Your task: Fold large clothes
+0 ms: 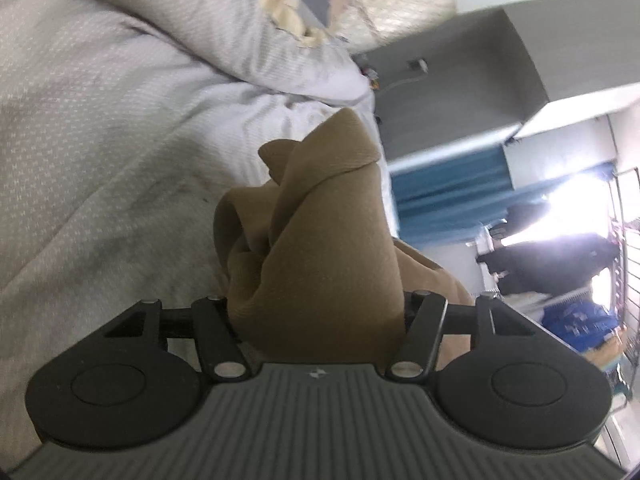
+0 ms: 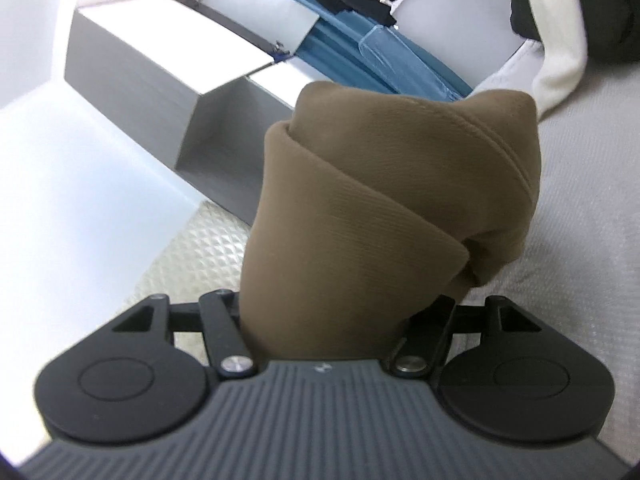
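Note:
A brown garment (image 1: pixel 320 208) is bunched up in my left gripper (image 1: pixel 318 268) and rises in folds in front of the camera, lifted off the bed. Its cloth covers both fingers, so only the black linkage shows at each side. In the right wrist view another bunch of the same brown garment (image 2: pixel 380 152) fills my right gripper (image 2: pixel 352 248), wraps over its fingers and hides them. Both grippers are shut on the cloth.
A pale grey bedsheet (image 1: pixel 100 140) lies under the left gripper, with a quilt (image 1: pixel 240 20) heaped behind. A grey cabinet (image 2: pixel 132 92), blue cloth (image 2: pixel 380 56) and dark hanging clothes (image 1: pixel 552 264) stand beyond the bed. A white garment (image 2: pixel 556 68) lies on the sheet (image 2: pixel 580 240).

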The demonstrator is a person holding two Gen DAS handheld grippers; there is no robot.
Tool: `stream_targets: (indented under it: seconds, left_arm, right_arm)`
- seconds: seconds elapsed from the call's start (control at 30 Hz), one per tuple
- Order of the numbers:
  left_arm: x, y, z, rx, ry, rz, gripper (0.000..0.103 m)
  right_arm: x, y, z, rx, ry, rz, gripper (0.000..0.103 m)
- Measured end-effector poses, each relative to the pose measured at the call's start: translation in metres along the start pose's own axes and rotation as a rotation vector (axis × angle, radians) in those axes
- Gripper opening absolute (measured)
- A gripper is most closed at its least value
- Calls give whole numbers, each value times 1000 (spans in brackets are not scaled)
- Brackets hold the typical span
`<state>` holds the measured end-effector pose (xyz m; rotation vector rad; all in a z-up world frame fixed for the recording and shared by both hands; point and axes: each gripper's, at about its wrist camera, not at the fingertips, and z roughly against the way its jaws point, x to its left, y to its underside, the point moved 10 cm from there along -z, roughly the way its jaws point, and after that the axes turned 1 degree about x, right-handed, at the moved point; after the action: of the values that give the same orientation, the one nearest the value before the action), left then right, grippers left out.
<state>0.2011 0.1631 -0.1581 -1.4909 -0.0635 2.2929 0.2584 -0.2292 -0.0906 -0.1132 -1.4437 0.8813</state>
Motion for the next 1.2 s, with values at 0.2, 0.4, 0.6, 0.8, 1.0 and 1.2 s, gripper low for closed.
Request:
stream_targets:
  seconds: [0.2, 0.4, 0.6, 0.8, 1.0, 1.2]
  left_arm:
    - [-46, 31, 30, 38, 72, -72, 65]
    - [-104, 73, 38, 93, 143, -131, 65]
    - [-161, 118, 18, 168, 196, -160, 65]
    - [-233, 177, -29, 256, 236, -215, 65]
    - [-307, 241, -92, 346, 295, -257, 65]
    - [-343, 298, -165, 412, 336, -324, 65]
  right_arm:
    - [12, -26, 63, -51, -24, -4, 66]
    - [18, -66, 128, -151, -37, 3, 66]
    - [16, -116, 173, -231, -22, 37, 66]
    - [-3, -175, 207, -299, 29, 57, 66]
    - [-25, -237, 227, -397, 80, 93, 66]
    - [-76, -256, 247, -477, 129, 88, 66]
